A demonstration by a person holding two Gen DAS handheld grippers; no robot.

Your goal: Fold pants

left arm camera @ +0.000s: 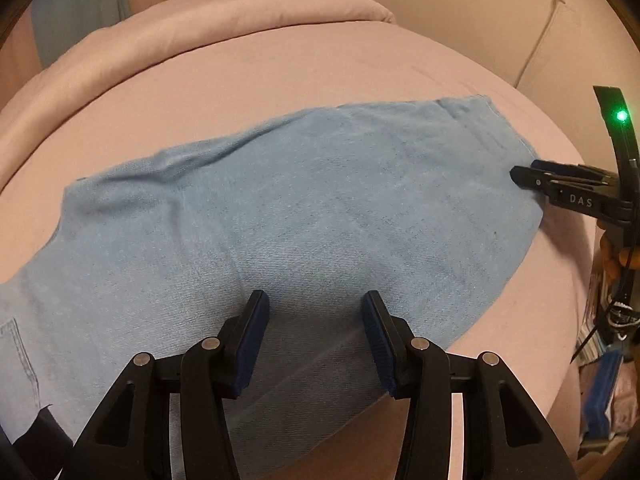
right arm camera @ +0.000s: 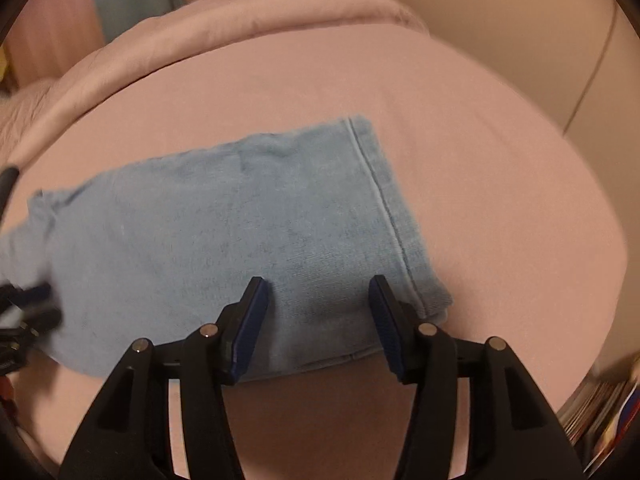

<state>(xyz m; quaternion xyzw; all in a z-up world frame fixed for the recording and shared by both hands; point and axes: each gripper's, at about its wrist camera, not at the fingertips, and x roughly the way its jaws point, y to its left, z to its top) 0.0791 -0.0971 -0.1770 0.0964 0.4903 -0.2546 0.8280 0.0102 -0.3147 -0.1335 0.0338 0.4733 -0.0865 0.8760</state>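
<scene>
The light-blue denim pants (left arm camera: 304, 208) lay flat on a pink bed sheet (left arm camera: 280, 72), stretched from 8 o'clock toward 2 o'clock in the left wrist view. In the right wrist view the pants (right arm camera: 224, 232) ended in a stitched hem (right arm camera: 384, 204) running from 12 o'clock down to 4 o'clock, with a second layer of cloth showing under the near edge. A stitched seam line (left arm camera: 24, 360) showed on the fabric at 8 o'clock in the left view.

The only readable writing was "DAS" (left arm camera: 581, 200), in pale letters on the black body of the right gripper (left arm camera: 520, 176) as seen from the left camera. A green light (left arm camera: 621, 116) glowed on the frame above it.

The left gripper (left arm camera: 316, 336) stood wide open, its 2 blue-padded fingers (left arm camera: 252, 344) holding nothing; the pants filled the gap between them and ran on toward 12 o'clock, but whether the pads touched the denim could not be told. The right gripper (right arm camera: 318, 320) was likewise spread wide and held nothing, with the hem corner of the pants under its tips at 5 o'clock. From the left camera its tip sat at the pants' edge at 3 o'clock.

A folded pink duvet (left arm camera: 248, 12) lay along the far side of the bed at 12 o'clock. The left gripper (right arm camera: 28, 312) appeared blurred at 9 o'clock in the right view.
</scene>
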